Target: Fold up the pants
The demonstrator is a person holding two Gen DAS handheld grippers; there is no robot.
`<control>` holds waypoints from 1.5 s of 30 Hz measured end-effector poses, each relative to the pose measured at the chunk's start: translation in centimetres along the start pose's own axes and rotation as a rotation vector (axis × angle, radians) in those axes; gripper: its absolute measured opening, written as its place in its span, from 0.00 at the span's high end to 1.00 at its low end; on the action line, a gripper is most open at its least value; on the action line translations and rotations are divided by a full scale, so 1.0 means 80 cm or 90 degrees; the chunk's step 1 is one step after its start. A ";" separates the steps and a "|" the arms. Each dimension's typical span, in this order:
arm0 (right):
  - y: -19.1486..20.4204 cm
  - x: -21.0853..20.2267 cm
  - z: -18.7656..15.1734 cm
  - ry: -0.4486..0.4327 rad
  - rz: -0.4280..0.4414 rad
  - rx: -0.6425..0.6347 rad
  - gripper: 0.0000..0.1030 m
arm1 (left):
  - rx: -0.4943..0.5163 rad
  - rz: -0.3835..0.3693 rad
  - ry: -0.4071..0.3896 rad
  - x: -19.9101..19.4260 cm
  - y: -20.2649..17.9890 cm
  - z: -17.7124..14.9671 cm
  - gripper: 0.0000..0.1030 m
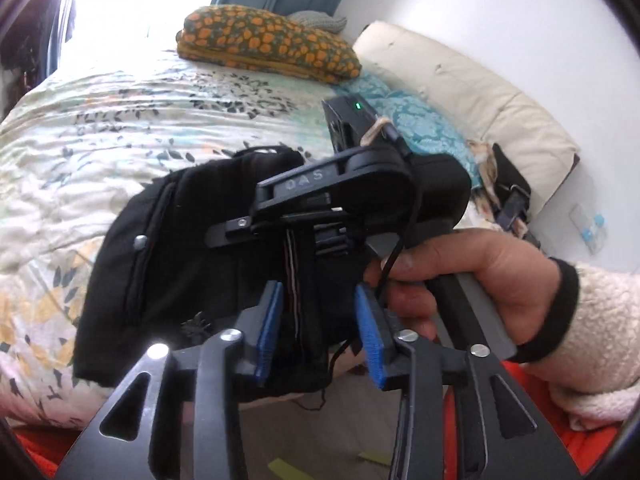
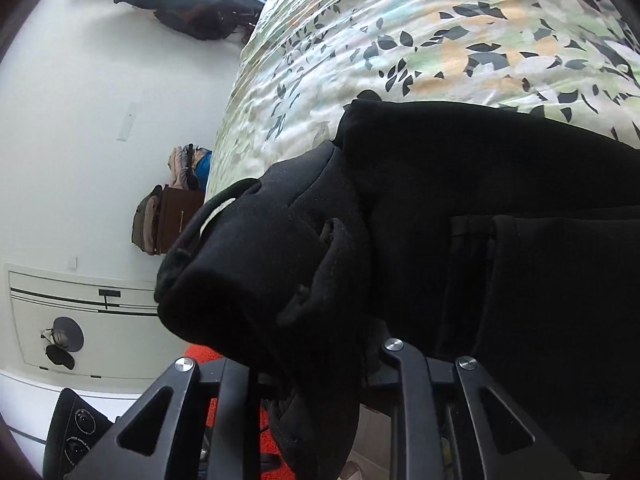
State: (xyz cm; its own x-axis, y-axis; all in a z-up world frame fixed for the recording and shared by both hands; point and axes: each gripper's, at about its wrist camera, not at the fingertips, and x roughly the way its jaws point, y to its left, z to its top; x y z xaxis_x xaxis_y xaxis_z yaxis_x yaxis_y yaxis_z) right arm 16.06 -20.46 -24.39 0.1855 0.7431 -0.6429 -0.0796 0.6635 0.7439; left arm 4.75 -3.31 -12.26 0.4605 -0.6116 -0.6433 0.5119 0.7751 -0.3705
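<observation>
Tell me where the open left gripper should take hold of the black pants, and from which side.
Grip the waistband edge by the metal button on the black pants. The left gripper would likely do best coming in from the bed's near edge. That band looks thicker and firmer than the leg cloth, and it faces the gripper. The right gripper seems to reach the same end.

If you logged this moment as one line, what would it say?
step: folding | left gripper: open at black pants | right gripper: shut on black pants | surface: floral bedspread
</observation>
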 end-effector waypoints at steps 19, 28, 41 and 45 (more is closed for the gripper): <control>-0.188 -0.228 0.007 -0.058 0.009 0.129 0.79 | -0.147 0.072 -0.032 -0.019 0.078 -0.007 0.33; -0.234 -0.253 0.016 -0.058 -0.074 0.094 0.64 | -0.112 0.087 0.028 0.031 0.044 -0.007 0.33; -0.177 -0.326 -0.110 -0.178 -0.178 -0.034 0.37 | 0.035 0.142 0.075 0.084 -0.012 -0.015 0.30; -0.180 -0.292 -0.126 -0.201 -0.280 -0.039 0.37 | 0.069 0.144 0.084 0.089 -0.025 -0.023 0.30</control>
State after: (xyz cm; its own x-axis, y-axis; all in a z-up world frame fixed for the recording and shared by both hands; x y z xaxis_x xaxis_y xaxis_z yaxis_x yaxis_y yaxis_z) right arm 3.01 -46.46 -21.93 0.4982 0.3384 -0.7983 0.0160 0.9169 0.3987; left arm 5.71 -8.93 -17.35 0.4770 -0.3938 -0.7857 0.4846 0.8637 -0.1387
